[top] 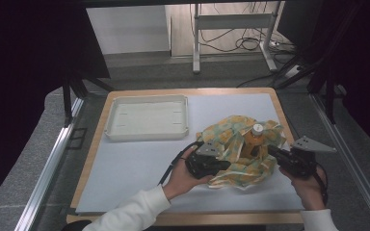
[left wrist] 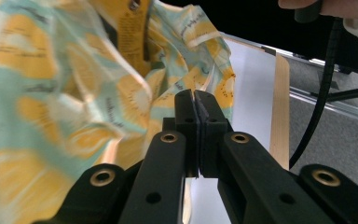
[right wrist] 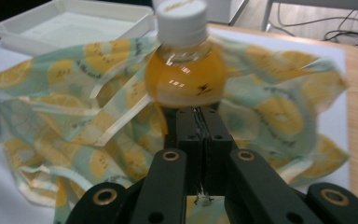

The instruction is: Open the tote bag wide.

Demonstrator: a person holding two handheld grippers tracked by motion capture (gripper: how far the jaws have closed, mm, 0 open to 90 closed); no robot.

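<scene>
A cloth (top: pixel 231 132) printed with yellow citrus slices on pale green lies bunched around an upright bottle (top: pixel 254 137) of orange drink with a white cap. My left gripper (top: pixel 225 164) is at the cloth's near left side, its jaws pressed together on a fold of the cloth (left wrist: pixel 51 93). My right gripper (top: pixel 272 150) is at the bottle's right. In the right gripper view its jaws are shut with a thin edge of cloth (right wrist: pixel 74 116) between them, just below the bottle (right wrist: pixel 186 79). The bottle's lower part is hidden by the fabric.
A white rectangular tray (top: pixel 147 136) sits at the back left of the white mat (top: pixel 135 173) on the wooden table (top: pixel 96 144). Metal rails run along both sides of the table. Frame legs and cables lie beyond the far edge.
</scene>
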